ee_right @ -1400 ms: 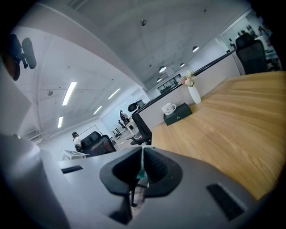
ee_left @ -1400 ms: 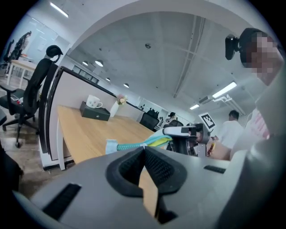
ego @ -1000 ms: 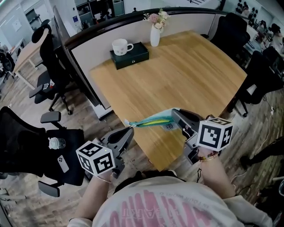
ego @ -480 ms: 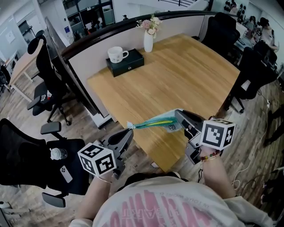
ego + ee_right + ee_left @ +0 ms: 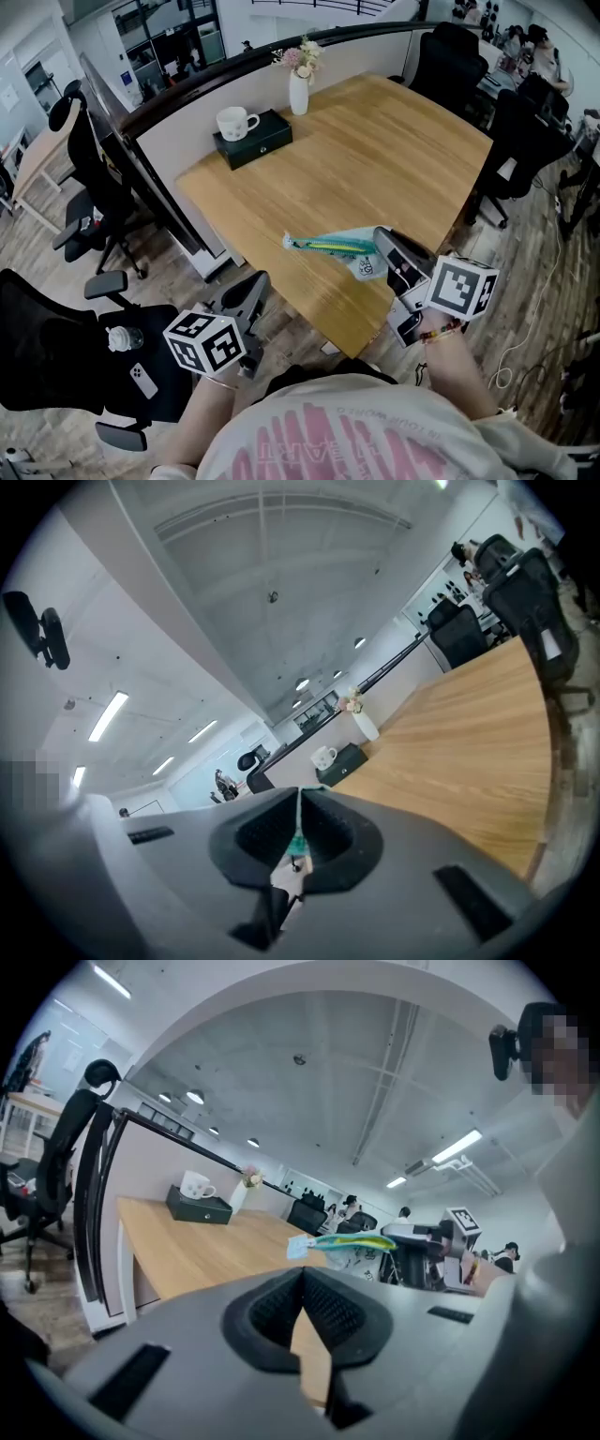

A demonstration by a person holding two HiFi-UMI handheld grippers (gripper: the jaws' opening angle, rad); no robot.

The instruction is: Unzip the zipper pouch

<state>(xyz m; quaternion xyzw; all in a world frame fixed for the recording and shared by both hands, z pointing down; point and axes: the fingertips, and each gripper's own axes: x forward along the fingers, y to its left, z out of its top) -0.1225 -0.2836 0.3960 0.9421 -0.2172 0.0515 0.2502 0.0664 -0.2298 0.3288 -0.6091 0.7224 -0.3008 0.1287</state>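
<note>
A pale zipper pouch with a teal and yellow zipper edge hangs in the air over the wooden table's near corner. My right gripper is shut on its right end; in the right gripper view the teal zipper edge sits pinched between the jaws. The pouch's left end with its small tab is free. My left gripper stays lower left, off the table edge, shut with nothing in it. From the left gripper view the pouch shows ahead, apart from its jaws.
At the table's far side stand a black box with a white mug on it and a white vase of flowers. Office chairs stand left and right; a phone and a bottle lie on the left one.
The pouch's left end has come away from my left gripper. The right gripper has carried the pouch a little farther over the table while the left stayed back.
</note>
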